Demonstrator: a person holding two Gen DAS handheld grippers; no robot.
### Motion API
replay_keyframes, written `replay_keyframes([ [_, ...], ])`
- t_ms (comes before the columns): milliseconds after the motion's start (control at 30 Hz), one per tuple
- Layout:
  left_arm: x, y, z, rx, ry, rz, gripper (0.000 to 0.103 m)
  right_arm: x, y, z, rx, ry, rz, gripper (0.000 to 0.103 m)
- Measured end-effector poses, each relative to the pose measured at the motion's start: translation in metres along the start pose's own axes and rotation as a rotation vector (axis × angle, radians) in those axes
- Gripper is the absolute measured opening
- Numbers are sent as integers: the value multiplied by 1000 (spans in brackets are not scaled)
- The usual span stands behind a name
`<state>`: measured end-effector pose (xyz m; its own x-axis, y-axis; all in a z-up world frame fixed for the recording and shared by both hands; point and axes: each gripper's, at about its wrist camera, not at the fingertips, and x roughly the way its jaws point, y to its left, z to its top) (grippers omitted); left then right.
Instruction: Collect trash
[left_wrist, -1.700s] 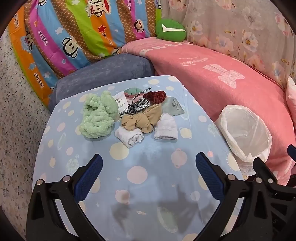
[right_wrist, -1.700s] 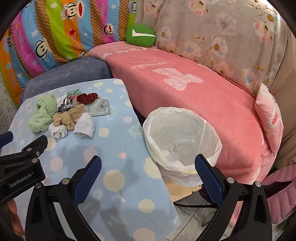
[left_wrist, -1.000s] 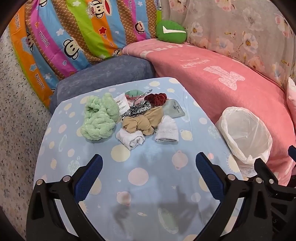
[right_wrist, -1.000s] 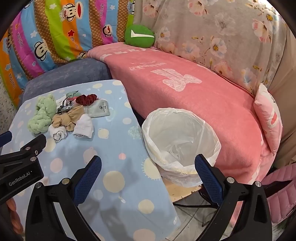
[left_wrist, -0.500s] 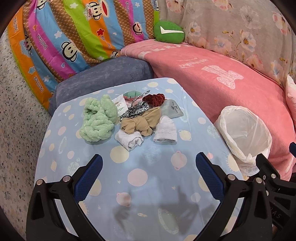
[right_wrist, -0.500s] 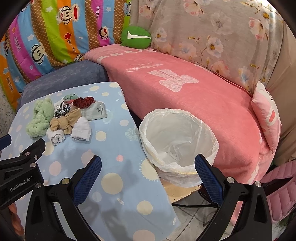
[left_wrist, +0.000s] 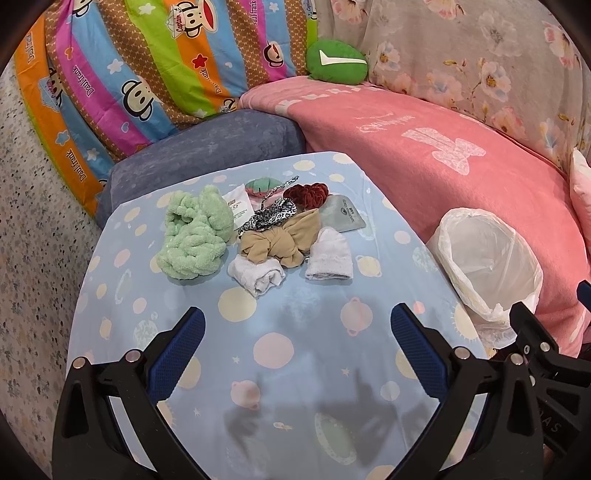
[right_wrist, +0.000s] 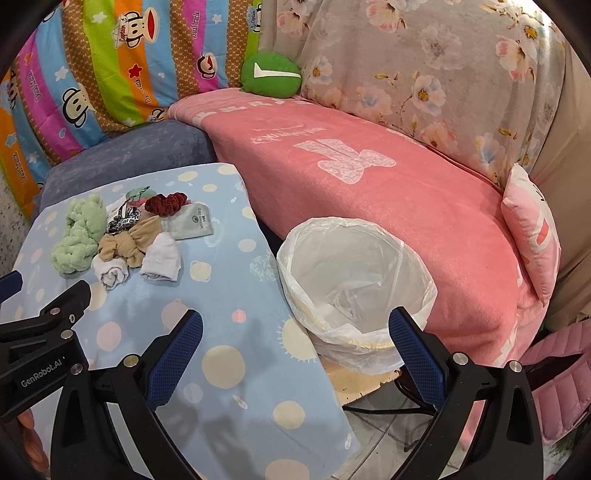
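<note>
Behind the low table with the pale blue, planet-dotted cloth (left_wrist: 280, 332) stands a striped cartoon-monkey quilt (left_wrist: 147, 66) printed "Paul frank" and "Captain", beside a green oval cushion (left_wrist: 337, 61) and a pink fleece blanket (left_wrist: 443, 158) whose white lettering is too small to read.

On the cloth's far half lies a tight cluster. At its left sits a fluffy mint-green chenille bundle (left_wrist: 194, 232), with a white paper sachet (left_wrist: 238, 204) touching its right edge; the sachet's print is illegible. Next come a leopard-print band (left_wrist: 271, 218), a tan knotted fabric bow (left_wrist: 280, 242) and a rolled white sock (left_wrist: 256, 275) in front. Further right are a dark red velvet scrunchie (left_wrist: 308, 194), a small white knitted cap (left_wrist: 330, 256) and a grey flat pouch (left_wrist: 341, 216) with unreadable print.

Off the table's right edge stands a round bin lined with a white plastic bag (right_wrist: 351, 288).

The left gripper (left_wrist: 295, 343) hovers above bare cloth near the pile, fingers spread wide, holding nothing; its body reads "GenRobot.AI" in the right view. The right gripper (right_wrist: 295, 343) spreads wide too, over the table's edge and the bin.
</note>
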<state>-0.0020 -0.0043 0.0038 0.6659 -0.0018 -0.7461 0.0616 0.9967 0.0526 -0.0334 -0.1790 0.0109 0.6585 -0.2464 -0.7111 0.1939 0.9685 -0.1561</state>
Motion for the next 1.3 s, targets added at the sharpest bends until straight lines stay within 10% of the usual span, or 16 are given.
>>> replay_keyframes([
  [1300, -2, -2, -4, 1, 4, -5, 96, 1, -3, -2, 2, -5, -3, 96],
])
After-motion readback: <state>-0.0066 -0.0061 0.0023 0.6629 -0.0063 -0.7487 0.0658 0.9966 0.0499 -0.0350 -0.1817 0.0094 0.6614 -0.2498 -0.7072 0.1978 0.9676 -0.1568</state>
